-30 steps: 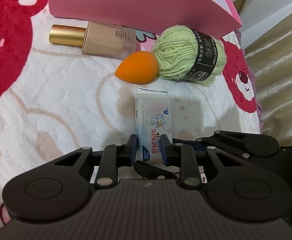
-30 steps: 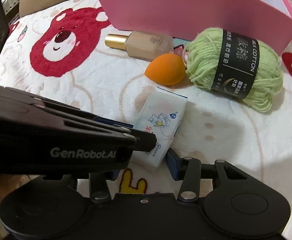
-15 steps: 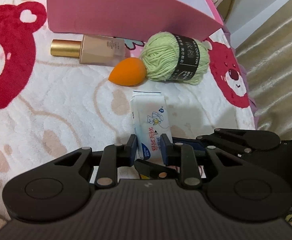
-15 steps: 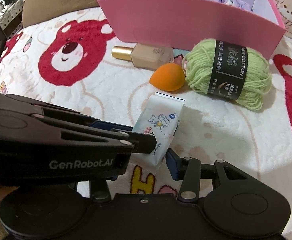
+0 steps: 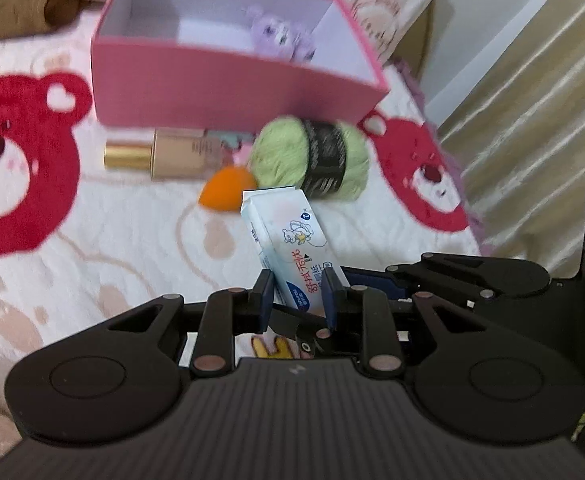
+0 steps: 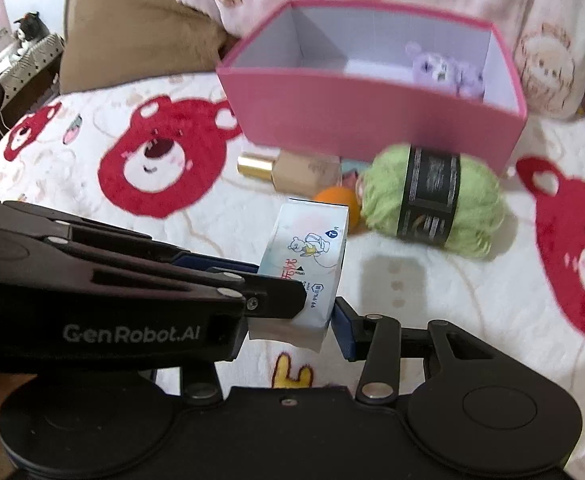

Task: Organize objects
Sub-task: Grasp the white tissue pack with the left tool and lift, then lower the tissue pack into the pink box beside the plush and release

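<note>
Now tissue pack (image 5: 292,256) clamped in left gripper (image 5: 297,299), right gripper (image 6: 292,326) alongside (blurred)

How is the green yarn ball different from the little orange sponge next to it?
The green yarn ball looks much bigger than the orange sponge. The yarn is fuzzy, wound strands; the sponge looks smooth. The yarn wears a black paper band with writing; the sponge has no label. The yarn is a fat roll lying on its side; the sponge is egg-shaped. Both lie on the bear blanket in front of the pink box, close together.
</note>
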`<action>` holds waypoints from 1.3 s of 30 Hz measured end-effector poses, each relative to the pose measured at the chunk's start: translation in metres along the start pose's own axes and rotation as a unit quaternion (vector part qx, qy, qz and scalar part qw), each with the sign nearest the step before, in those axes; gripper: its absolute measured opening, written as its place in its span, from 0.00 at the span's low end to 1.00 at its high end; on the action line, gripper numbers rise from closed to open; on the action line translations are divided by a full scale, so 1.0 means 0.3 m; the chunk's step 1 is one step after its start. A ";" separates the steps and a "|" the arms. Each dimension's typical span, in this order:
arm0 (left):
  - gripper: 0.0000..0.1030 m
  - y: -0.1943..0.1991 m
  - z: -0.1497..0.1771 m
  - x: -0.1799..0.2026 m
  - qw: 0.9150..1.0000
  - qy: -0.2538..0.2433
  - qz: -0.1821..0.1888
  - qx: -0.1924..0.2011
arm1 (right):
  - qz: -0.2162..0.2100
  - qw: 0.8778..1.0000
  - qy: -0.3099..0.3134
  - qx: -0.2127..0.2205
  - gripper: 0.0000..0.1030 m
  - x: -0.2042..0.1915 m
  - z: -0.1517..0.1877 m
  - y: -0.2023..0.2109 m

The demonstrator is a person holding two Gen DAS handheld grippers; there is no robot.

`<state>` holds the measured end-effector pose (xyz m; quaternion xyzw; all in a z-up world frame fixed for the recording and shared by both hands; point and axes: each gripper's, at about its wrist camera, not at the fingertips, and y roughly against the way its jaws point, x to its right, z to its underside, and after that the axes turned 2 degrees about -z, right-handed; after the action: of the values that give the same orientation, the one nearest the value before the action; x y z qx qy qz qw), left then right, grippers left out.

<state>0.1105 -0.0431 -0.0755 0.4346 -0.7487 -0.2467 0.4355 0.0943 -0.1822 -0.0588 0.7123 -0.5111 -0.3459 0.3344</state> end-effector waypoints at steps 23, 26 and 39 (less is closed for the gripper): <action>0.23 0.193 -0.369 0.000 0.993 -0.027 -0.009 0.113 | 0.008 0.993 0.060 0.105 0.47 -0.024 -0.379 0.132; 0.23 0.168 -0.454 -0.017 0.993 -0.023 -0.010 0.114 | 0.010 0.993 0.052 0.107 0.47 0.000 -0.457 0.108; 0.23 -0.065 -0.664 -0.130 0.995 -0.011 0.000 0.103 | -0.023 0.996 0.010 0.084 0.47 0.181 -0.632 -0.118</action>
<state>0.3011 -0.0175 -0.0078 0.4745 -0.7747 -0.1734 0.3804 0.2829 -0.2020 0.0055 0.7530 -0.5182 -0.3019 0.2707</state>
